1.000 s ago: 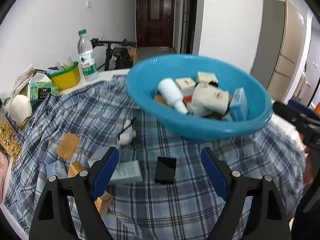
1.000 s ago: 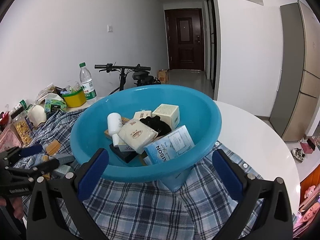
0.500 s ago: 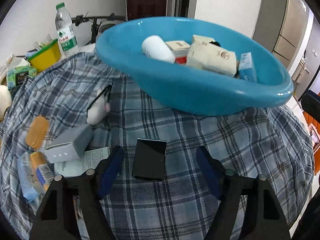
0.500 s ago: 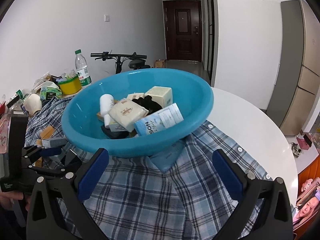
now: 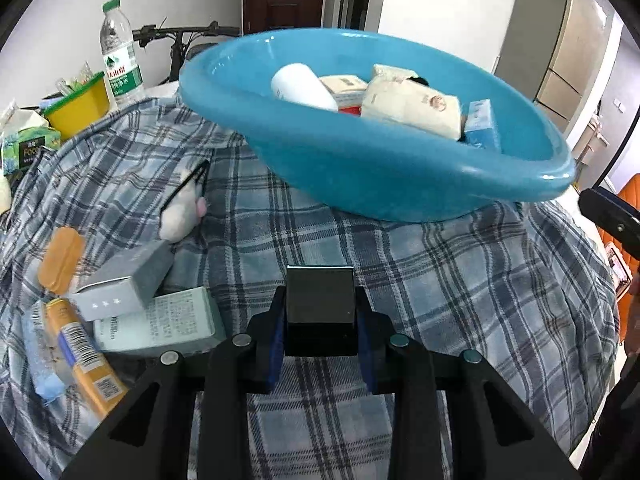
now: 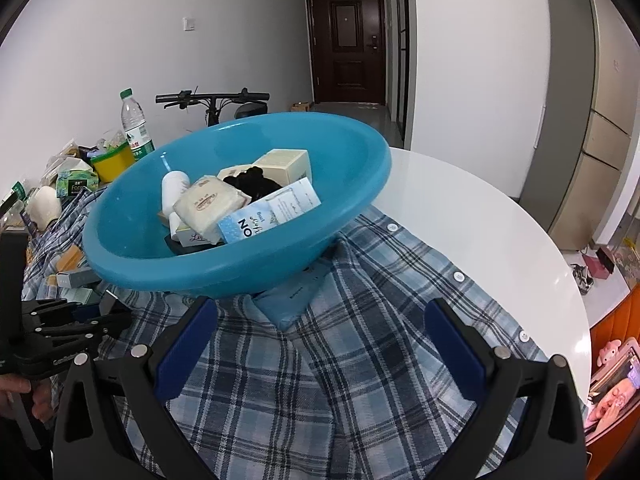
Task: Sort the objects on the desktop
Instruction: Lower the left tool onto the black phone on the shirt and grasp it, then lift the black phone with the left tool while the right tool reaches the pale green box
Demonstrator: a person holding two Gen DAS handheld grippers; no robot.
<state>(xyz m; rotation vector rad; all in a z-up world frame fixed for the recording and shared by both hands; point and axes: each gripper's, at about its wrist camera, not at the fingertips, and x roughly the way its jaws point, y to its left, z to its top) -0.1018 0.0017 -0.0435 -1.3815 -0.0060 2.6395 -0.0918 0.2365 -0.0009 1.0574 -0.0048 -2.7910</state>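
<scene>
My left gripper (image 5: 320, 320) is shut on a small black box (image 5: 320, 300) that lies on the plaid shirt (image 5: 440, 300). A blue basin (image 5: 380, 176) stands tilted just beyond it, holding a white bottle (image 5: 302, 86), a tissue pack (image 5: 412, 106) and several small boxes. Loose on the shirt to the left are a grey box (image 5: 124, 280), a pale green box (image 5: 160, 322), an orange tube (image 5: 86, 364) and a white plush toy (image 5: 180, 212). My right gripper (image 6: 320, 344) is open and empty, in front of the basin (image 6: 240, 208). The left gripper also shows at the right wrist view's left edge (image 6: 92, 316).
A water bottle (image 5: 120, 56), a yellow tub (image 5: 80, 106) and a tissue box (image 5: 28, 148) stand at the back left. An orange-tan pad (image 5: 60, 256) lies at the shirt's left. A blue packet (image 6: 296, 296) sits under the basin. The white table (image 6: 480, 220) extends right.
My left gripper moved forward around the black box and closed on it. The right gripper drew back a little and stayed open.
</scene>
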